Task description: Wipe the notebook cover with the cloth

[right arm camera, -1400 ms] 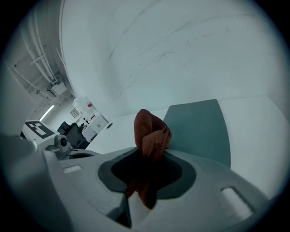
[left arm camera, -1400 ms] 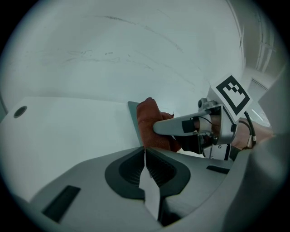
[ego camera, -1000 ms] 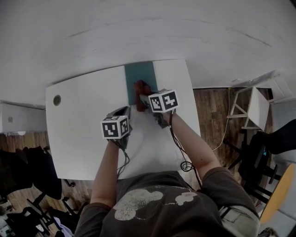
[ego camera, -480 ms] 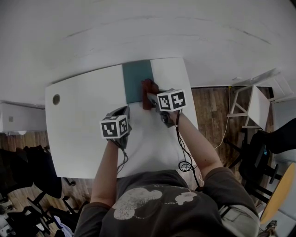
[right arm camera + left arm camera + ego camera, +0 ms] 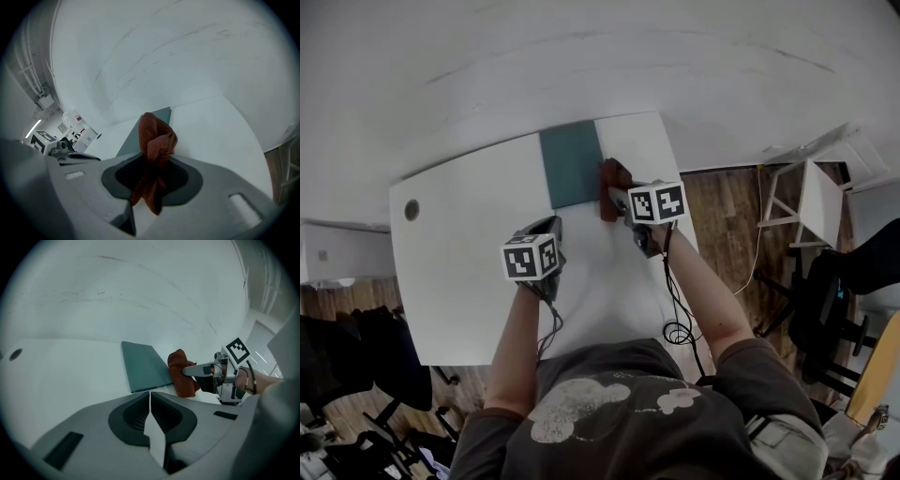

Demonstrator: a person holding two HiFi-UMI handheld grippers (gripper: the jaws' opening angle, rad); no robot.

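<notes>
A teal notebook (image 5: 571, 165) lies flat at the far edge of the white table (image 5: 469, 262); the left gripper view also has the notebook (image 5: 143, 365). My right gripper (image 5: 614, 195) is shut on a bunched rust-red cloth (image 5: 612, 186), held just off the notebook's right edge, over bare table. Seen from the right gripper view, the cloth (image 5: 154, 145) stands between the jaws with the notebook (image 5: 140, 133) behind it. My left gripper (image 5: 553, 230) hovers over the table nearer the person, jaws shut with nothing in them, short of the notebook's near edge.
A round cable hole (image 5: 412, 209) is in the table's left part. A white wall rises behind the table's far edge. A white stool (image 5: 811, 202) and dark chairs (image 5: 834, 300) stand on the wooden floor to the right.
The right gripper has carried the cloth rightward, from on the notebook's right part to just past its right edge. The left gripper has stayed where it was.
</notes>
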